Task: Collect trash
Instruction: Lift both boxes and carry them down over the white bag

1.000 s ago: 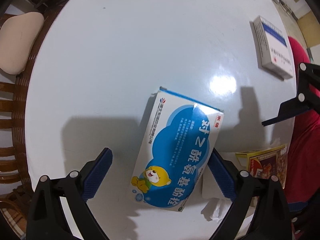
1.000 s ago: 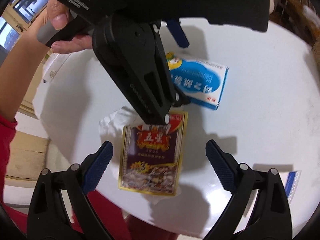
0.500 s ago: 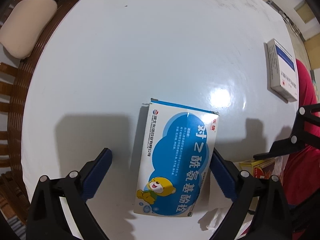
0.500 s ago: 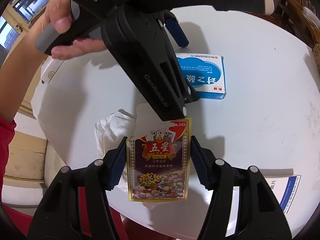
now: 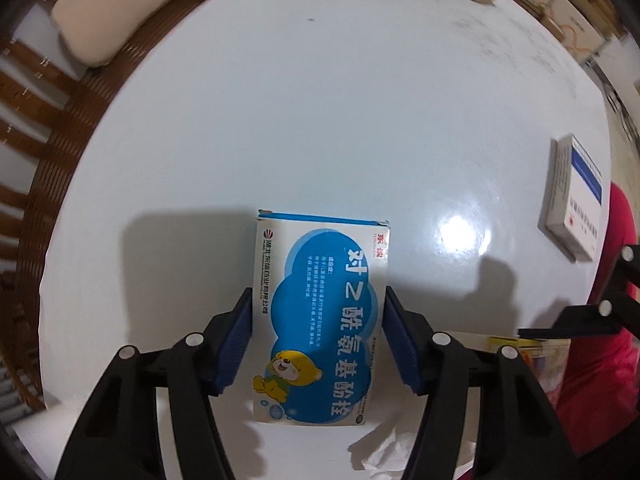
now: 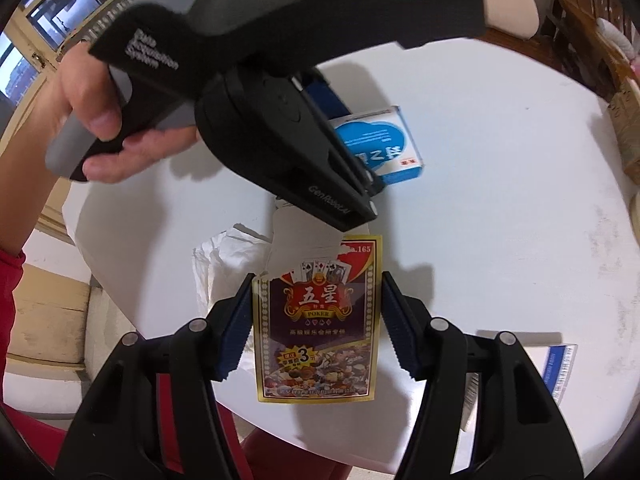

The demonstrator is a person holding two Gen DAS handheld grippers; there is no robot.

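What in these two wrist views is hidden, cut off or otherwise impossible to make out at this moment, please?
- Right wrist view: the left gripper's body covers much of the blue medicine box.
- Right wrist view: the poker card box overlaps the crumpled tissue.
- Left wrist view: the white box with a blue stripe has print too small and warped to read.
- Both views: no trash bin or bag is in frame.

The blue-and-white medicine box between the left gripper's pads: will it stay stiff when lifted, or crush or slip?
The medicine box is flat-sided cardboard with crisp edges, so it probably stays stiff, though as trash it may be empty and could dent. The left gripper is closing on its long sides with ribbed pads, so slipping seems unlikely. It is probably light.
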